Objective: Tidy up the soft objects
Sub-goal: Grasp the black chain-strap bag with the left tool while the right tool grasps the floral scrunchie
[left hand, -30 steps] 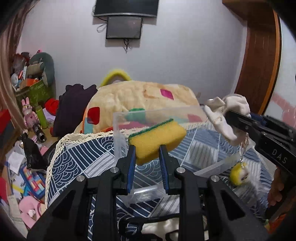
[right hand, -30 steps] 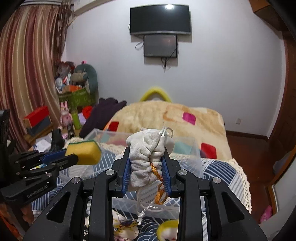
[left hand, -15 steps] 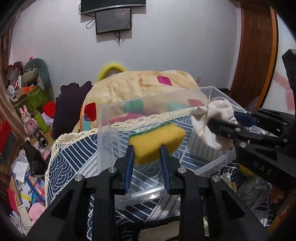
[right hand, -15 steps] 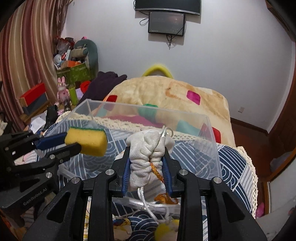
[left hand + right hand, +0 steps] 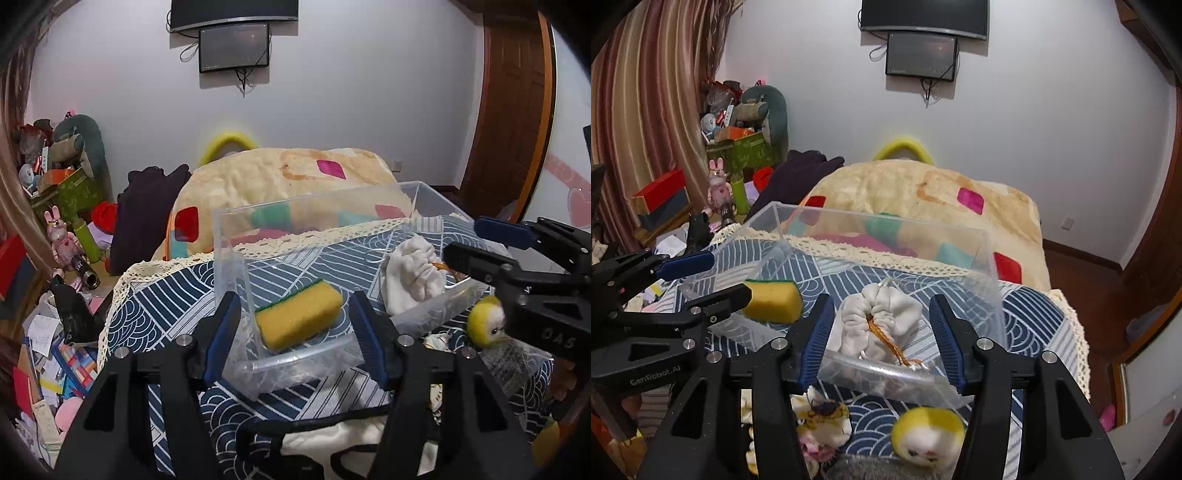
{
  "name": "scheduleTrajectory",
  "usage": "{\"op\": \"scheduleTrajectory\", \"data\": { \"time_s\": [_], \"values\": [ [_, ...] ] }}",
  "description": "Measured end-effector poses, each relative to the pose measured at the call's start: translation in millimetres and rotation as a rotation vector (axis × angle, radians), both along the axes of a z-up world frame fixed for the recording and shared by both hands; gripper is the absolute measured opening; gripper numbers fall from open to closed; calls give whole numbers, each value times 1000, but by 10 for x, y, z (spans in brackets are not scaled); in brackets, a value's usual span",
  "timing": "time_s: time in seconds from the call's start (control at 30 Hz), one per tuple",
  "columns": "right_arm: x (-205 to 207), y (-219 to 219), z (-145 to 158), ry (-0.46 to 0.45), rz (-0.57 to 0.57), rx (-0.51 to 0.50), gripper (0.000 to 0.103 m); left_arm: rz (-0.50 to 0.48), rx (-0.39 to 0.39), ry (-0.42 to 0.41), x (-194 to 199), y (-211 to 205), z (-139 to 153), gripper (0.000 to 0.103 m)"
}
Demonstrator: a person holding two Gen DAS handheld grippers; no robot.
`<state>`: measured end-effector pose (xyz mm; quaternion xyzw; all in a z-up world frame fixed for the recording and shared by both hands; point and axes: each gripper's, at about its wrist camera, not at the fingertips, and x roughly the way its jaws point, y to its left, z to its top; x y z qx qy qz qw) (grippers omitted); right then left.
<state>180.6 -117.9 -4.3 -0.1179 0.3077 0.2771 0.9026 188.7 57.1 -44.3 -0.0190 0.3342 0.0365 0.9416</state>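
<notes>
Two soft things lie in the clear bin (image 5: 314, 206) now: the sponge (image 5: 298, 318) at its left end and the white pouch (image 5: 412, 271) at its right end, well apart from each other. My left gripper (image 5: 295, 332) has its fingers spread wide, holding nothing, with the sponge lying on the bin floor just ahead of and between the pads. My right gripper (image 5: 882, 336) is spread wide too, and the pouch (image 5: 879, 321) sits between its fingers, untouched, its orange cord trailing toward the near rim.

I judge that what I need next is outside the bin. A small yellow-headed plush (image 5: 929, 434) lies on the blue patterned cloth (image 5: 1027, 306) just in front of the bin's near wall, below and slightly right of my right fingers, close to the camera. From the left wrist the same plush (image 5: 484, 321) shows far to the right, partly behind the right gripper's body. So the right hand is plainly the nearer one. The plush is roundish with no clear long axis that I can make out; its face points toward me. To reach it I would draw the right gripper back over the rim and tip down, since the bin wall stands between fingers and toy. A floral-print soft piece (image 5: 822, 424) lies beside it, to the left.
</notes>
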Motion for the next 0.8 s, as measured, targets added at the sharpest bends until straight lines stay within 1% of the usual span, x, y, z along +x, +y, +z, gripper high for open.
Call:
{"op": "scheduleTrajectory", "data": {
  "time_s": [0.07, 0.13, 0.17, 0.23, 0.27, 0.4, 0.43, 0.53, 0.6, 0.67, 0.8],
  "values": [
    [-43, -49, 50, -11, 2, 19, 54, 2, -3, -9, -44, 1, 25, 67],
    [-105, -109, 118, -30, 1, 42, 60, -1, -9, -22, -96, 7, 63, 71],
    [-142, -115, 145, -40, -1, 50, 61, -3, -9, -30, -137, 5, 94, 73],
    [-207, -150, 212, -61, -1, 66, 62, -4, -2, -44, -199, 1, 148, 81],
    [-245, -170, 250, -72, 1, 76, 62, -4, 2, -52, -238, -4, 173, 82],
    [-385, -248, 364, -111, 7, 123, 73, 5, 9, -96, -440, 13, 310, 95],
    [-409, -261, 374, -116, 8, 129, 73, 6, 7, -103, -475, 26, 334, 97],
    [-480, -276, 381, -125, 18, 141, 73, 18, 1, -132, -626, 45, 402, 99],
    [-536, -275, 363, -128, 24, 145, 73, 24, 13, -144, -727, 50, 422, 99],
    [-568, -262, 323, -125, 31, 142, 73, 24, 19, -143, -806, 47, 413, 100],
    [-647, -251, 210, -112, 38, 131, 73, 18, 8, -121, -921, 51, 322, 100]
  ]
}}
